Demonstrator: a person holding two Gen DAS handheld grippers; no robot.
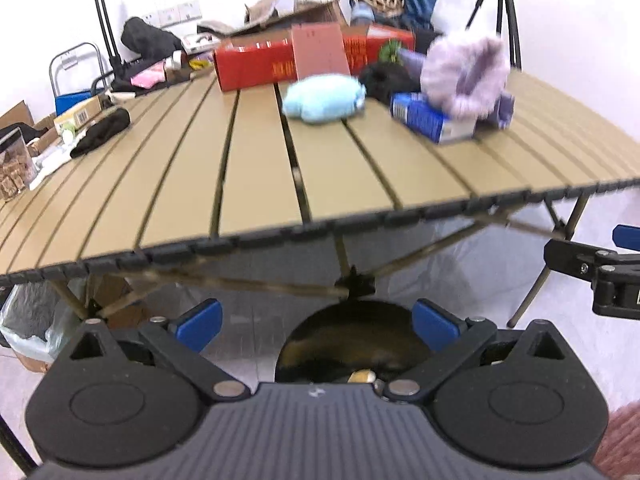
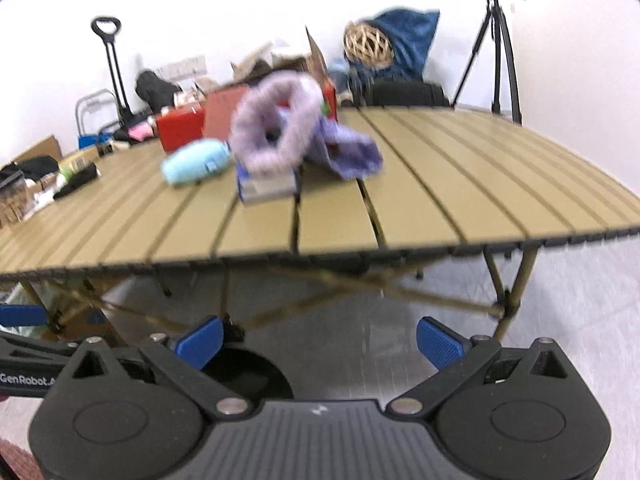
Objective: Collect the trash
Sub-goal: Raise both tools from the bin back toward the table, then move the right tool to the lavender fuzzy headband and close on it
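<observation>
Left gripper (image 1: 316, 326) held low before the near edge of the slatted table (image 1: 224, 184), blue fingers spread wide, empty. Directly beyond and below the fingers, a black bin (image 1: 352, 344) on the floor, something pale inside. Right gripper (image 2: 320, 340) likewise spread wide, empty, the bin (image 2: 248, 372) just beyond its left finger. Blue box (image 2: 266, 184) far off on the table.

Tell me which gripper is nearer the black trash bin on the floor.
Left. The left gripper hangs open right above the black trash bin; the right gripper sits off to the bin's right, also open.
</observation>
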